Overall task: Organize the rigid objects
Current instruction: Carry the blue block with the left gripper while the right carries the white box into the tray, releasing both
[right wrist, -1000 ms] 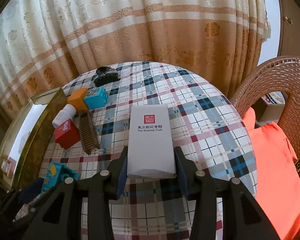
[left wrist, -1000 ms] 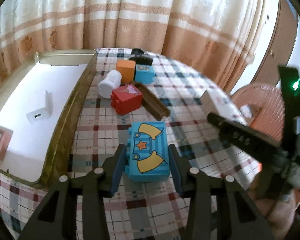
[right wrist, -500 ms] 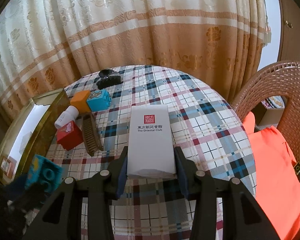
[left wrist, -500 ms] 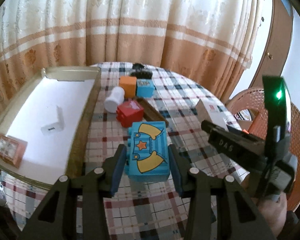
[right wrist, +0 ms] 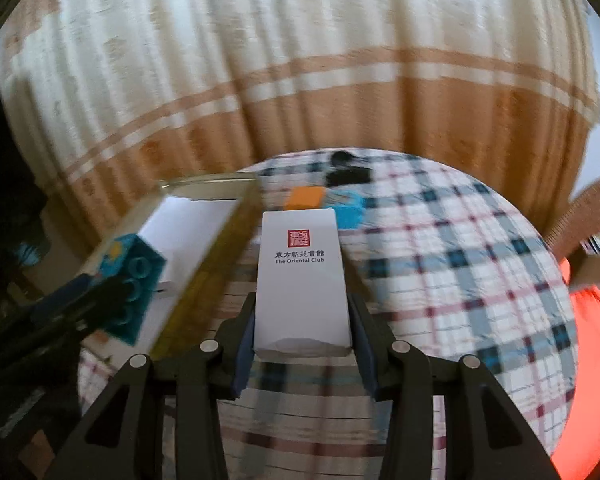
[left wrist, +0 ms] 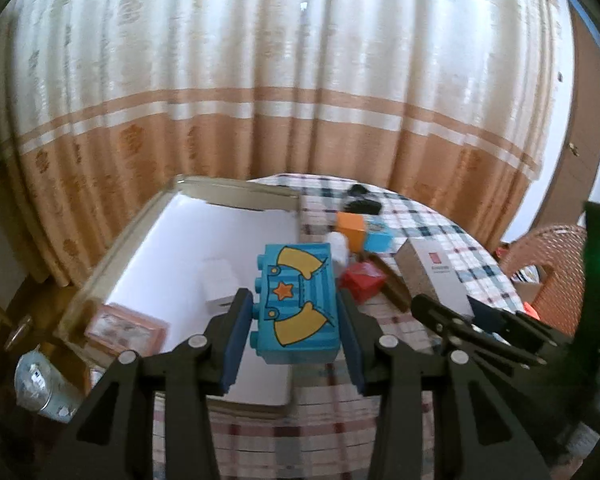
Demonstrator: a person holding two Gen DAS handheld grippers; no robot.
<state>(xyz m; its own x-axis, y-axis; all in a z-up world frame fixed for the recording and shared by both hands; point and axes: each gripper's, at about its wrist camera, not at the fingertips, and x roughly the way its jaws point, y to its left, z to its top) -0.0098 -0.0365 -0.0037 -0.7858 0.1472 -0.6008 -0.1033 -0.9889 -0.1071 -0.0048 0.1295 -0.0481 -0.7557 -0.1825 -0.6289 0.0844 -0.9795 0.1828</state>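
Since a second ago I've lifted both loads toward the white-lined tray (left wrist: 220, 248) at frame left. My left tongs (left wrist: 296, 336) clamp the blue toy brick (left wrist: 298, 312) above it for dropping in; my right tongs (right wrist: 302, 344) pinch the white Oriental Club box (right wrist: 302, 276) over the bench (right wrist: 440, 260).

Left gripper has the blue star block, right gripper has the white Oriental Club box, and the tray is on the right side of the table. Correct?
Not quite: the tray sits on the left side of the table, as the right wrist view shows. The rest holds: the left gripper grips the blue star block, and the right gripper grips the white Oriental Club box.
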